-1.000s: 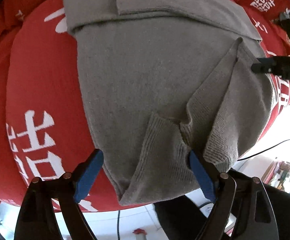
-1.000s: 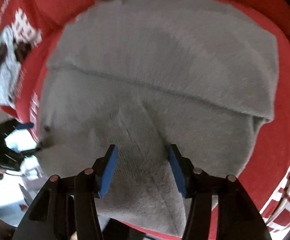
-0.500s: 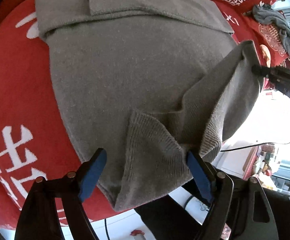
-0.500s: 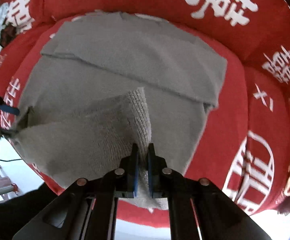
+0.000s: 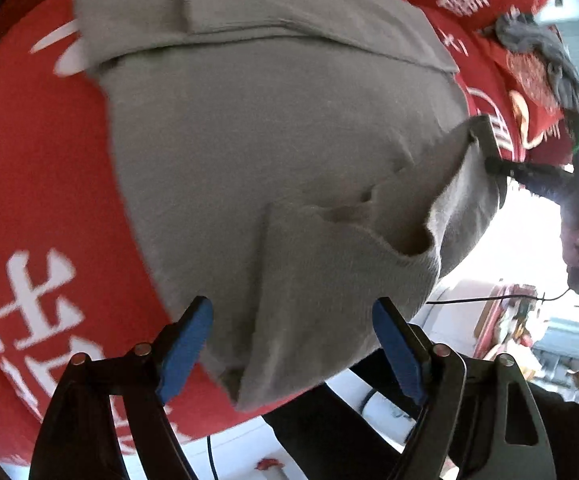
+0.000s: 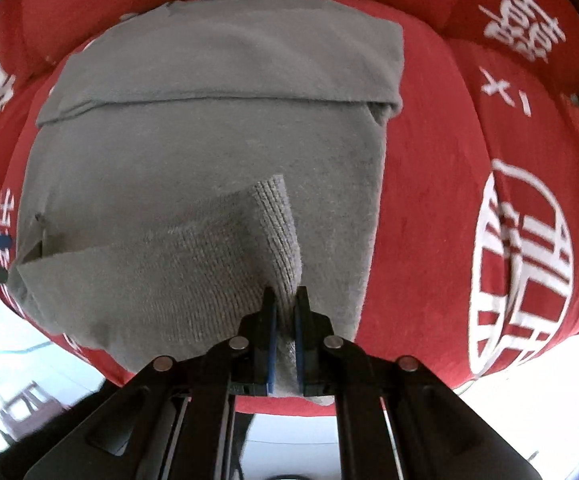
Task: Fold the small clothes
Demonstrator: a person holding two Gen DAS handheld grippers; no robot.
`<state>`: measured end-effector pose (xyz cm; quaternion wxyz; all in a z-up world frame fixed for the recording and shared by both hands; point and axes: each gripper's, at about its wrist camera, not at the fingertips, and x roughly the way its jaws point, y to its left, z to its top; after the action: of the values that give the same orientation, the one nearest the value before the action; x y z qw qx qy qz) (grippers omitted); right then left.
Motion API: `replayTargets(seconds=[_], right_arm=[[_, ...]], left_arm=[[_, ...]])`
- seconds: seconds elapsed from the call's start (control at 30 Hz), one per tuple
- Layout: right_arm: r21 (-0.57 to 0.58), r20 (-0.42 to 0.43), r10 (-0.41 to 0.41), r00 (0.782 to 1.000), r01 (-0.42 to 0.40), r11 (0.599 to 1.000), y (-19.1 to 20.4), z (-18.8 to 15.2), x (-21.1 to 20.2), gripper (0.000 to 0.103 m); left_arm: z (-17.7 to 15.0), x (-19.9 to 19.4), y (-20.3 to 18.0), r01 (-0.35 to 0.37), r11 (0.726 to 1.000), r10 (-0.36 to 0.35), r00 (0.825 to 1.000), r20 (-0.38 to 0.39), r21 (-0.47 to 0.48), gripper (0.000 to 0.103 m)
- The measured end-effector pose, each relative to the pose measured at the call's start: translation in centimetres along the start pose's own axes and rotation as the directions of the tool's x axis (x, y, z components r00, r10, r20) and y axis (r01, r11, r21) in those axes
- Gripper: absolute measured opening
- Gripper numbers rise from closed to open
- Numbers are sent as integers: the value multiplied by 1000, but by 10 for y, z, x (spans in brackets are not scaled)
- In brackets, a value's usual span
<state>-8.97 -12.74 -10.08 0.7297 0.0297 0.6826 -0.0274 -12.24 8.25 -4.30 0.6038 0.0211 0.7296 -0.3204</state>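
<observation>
One grey knitted sweater [image 5: 273,152] lies spread in front of us on a red cover [image 5: 41,176] printed with big white characters, and its far end is folded over into a flat band [image 6: 225,60] that runs across the whole width. We see the near hem on our right side lifted off the rest: the ribbed corner [image 6: 279,224] stands up and slants toward the right gripper [image 6: 285,304], whose blue-padded fingers [image 6: 272,332] are pressed together on the knit, a strip of grey cloth squeezed between them. In the left wrist view that same raised edge curls up as a loose flap [image 5: 445,216], leaving a shadowed pocket beneath it, and the dark tip of the right gripper [image 5: 505,166] meets the cloth at its right corner. Our left gripper [image 5: 293,332] hangs over the near hem with its fingers [image 5: 187,340] spread wide, one on each side of a lengthwise crease, and whether the pads touch the knit we cannot tell. Out past the sweater, a crumpled dark grey garment [image 5: 541,52] sits on the red cover at the far right, and a thin black cable [image 5: 489,299] runs across the bright floor below the edge.
</observation>
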Motion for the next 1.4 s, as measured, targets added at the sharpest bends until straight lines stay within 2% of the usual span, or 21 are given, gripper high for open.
replayTargets(seconds=[0.03,0.07,0.1,0.17,0.2,0.23,0.27,0.37,0.43,0.47,0.53,0.63,0.77,0.83,0.97,1.0,1.1,1.2,1.3,1.4], right_arm=[[6,-1,4,1000,-4,1000,-1,1,1,8],[11,-4,11,1000,-11,1000,-2,2,1,8],[11,-5,19,1000,-19,1000,-3,3,1,8],[15,-6,44,999,-44,999,-5,3,1,8],[29,-9,76,997,-75,997,-8,4,1,8],[43,-12,102,995,-102,994,-11,5,3,8],[69,-16,147,989,-146,987,-15,8,5,12],[129,-37,227,973,-220,967,-24,18,19,14],[161,-55,249,967,-238,958,-29,24,30,15],[160,-69,250,966,-236,958,-30,27,33,10],[118,-49,233,971,-226,967,-25,27,25,8],[44,43,161,986,-163,986,-17,25,-6,7],[17,168,117,979,-122,992,-13,35,-54,7],[-7,230,94,969,-95,995,-13,47,-76,7],[-67,338,65,939,-45,997,-6,89,-105,7],[-77,355,58,933,-33,996,-6,101,-105,7],[-74,392,18,920,12,997,-12,141,-99,7],[-38,381,17,924,-3,999,-21,180,-75,7],[-27,347,-10,938,20,999,-23,210,-41,6],[-34,299,-38,954,50,998,-22,229,-6,6]], left_arm=[[2,7,-8,-3,1000,3,1000,-9,11,80],[5,13,-13,-5,1000,6,1000,-30,25,64],[7,21,-16,-14,999,16,998,-66,31,54],[8,26,-23,-29,999,32,997,-73,39,53],[8,25,-23,-24,999,27,997,-72,43,31],[9,26,-23,-19,999,22,996,-84,38,16],[8,27,-21,-11,1000,13,995,-99,22,8],[7,20,-15,-8,1000,7,998,-66,-9,8],[6,6,-10,-2,998,1,1000,-14,-57,8],[6,2,-9,-3,997,3,1000,3,-73,8],[6,-19,-6,1,995,6,998,68,-104,8],[7,-50,-7,11,991,11,987,157,-137,8],[19,-87,-10,-21,990,56,966,252,-141,8],[30,-108,-10,-42,989,85,947,309,-142,8],[64,-152,-4,-82,984,143,888,436,-156,8],[73,-156,-2,-94,983,157,878,452,-160,8],[111,-161,10,-128,973,208,847,489,-191,8],[147,-146,23,-152,960,252,833,493,-234,8],[185,-113,43,-187,940,301,846,441,-284,8],[205,-85,59,-228,921,344,856,387,-316,8]])
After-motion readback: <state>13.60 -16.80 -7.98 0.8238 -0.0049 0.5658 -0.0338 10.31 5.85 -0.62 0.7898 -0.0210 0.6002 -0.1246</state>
